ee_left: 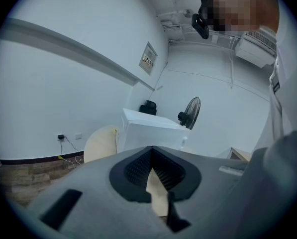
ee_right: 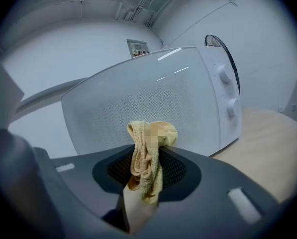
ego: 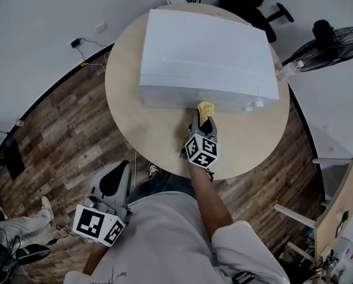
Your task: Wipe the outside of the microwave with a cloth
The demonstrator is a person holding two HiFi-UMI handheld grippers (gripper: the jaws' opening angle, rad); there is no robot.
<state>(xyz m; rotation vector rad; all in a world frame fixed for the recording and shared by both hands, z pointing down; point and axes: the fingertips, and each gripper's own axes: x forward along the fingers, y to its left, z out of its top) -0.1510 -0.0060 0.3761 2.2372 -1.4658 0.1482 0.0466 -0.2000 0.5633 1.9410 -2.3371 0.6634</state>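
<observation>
The left tool (ego: 117, 175) hangs low at the person's side, well apart from the work. Its own view shows its jaws drawn together with nothing between them. It has no part in this step.

The right tool (ego: 203, 120) reaches forward over the round pale wooden tabletop (ego: 123, 93). Its jaws are clenched on a bunched yellow woven cloth (ee_right: 147, 156), which stands up out of them in a crumpled wad. Only a small tuft shows past the tips.

That tuft meets the lower front face of the white box-shaped microwave (ego: 206, 58), about midway along it. Seen from the right gripper view, the wad sits against the perforated door window, with the two round white knobs (ee_right: 222, 74) off to the right. Whether the cloth presses on the door or only brushes it cannot be told.

The step in hand looks like wiping the front, and the top and sides appear yet to be covered. To do it well:

- Keep the wad leading, so that cloth and not the hard jaw tips rides on the door.
- Push lightly and evenly, in long overlapping strokes across the face.
- Keep the grip firm, since so little cloth sticks out that it could drag back into the jaws.
- Ease off near the knobs, which could snag the weave or get turned.
- The microwave may slide on the smooth tabletop if pushed hard.
</observation>
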